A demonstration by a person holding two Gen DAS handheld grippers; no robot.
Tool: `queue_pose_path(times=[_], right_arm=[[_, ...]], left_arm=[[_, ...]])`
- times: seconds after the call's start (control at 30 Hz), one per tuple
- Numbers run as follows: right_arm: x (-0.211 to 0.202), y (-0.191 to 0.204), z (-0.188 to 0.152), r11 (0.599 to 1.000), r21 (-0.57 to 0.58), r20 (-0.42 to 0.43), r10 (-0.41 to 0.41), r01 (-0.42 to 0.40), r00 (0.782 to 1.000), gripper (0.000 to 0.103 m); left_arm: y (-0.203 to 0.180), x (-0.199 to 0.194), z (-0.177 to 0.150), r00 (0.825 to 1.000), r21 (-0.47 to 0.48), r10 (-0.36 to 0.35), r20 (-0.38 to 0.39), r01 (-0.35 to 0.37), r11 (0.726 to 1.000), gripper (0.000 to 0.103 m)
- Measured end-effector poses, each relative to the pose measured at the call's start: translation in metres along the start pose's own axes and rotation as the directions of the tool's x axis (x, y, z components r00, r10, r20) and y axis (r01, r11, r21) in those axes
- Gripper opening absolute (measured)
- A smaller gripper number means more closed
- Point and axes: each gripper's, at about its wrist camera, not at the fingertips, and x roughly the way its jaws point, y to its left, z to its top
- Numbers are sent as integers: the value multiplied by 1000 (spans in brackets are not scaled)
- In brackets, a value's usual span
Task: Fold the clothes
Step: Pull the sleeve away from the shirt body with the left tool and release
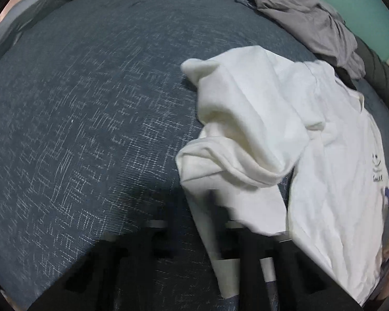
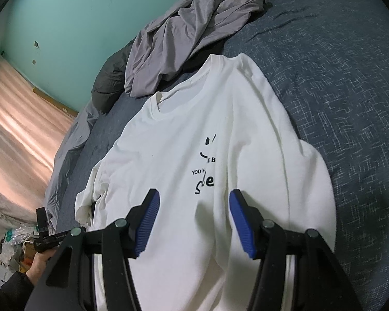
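**White tee flat on bed; left jaws pinched on a fold, right jaws spread above the chest**

Pose: left gripper points steeply down at the bed; motion blur smears its fingers at the bottom of the left wrist view. Jaws together, with a strip of white cloth running down between the fingers. Right gripper tilts down at a shallower angle, blue pads well apart, nothing between them. A hand in a dark sleeve shows at lower left of the right wrist view, holding a black handle.

Surface and room: dark blue bedspread with a pale woven pattern. Teal wall behind. A crumpled grey garment lies near the bed's far edge, on a dark pillow-like roll, just beyond the shirt's collar.

Task item: white T-shirt, front up, black lettering on the chest, collar pointing away. Right jaws hang over the lower chest, print just ahead of the pads. In the left wrist view one side of the shirt is bunched and folded over toward the middle.
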Motion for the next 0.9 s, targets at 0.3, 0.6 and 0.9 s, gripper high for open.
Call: queue_pose_path(times=[0.3, 0.6, 0.9], right_arm=[[-4, 2, 3, 1000, -1, 11, 8, -8, 1000, 57], [-4, 6, 4, 1000, 3, 10, 22, -22, 1000, 57], [-41, 5, -3, 997, 71, 37, 7, -10, 999, 57]], left_arm=[[25, -69, 34, 959, 57, 252, 130, -260, 964, 3], [71, -67, 47, 873, 48, 470, 129, -479, 877, 4], [61, -69, 4, 948, 86, 303, 95, -311, 947, 15]])
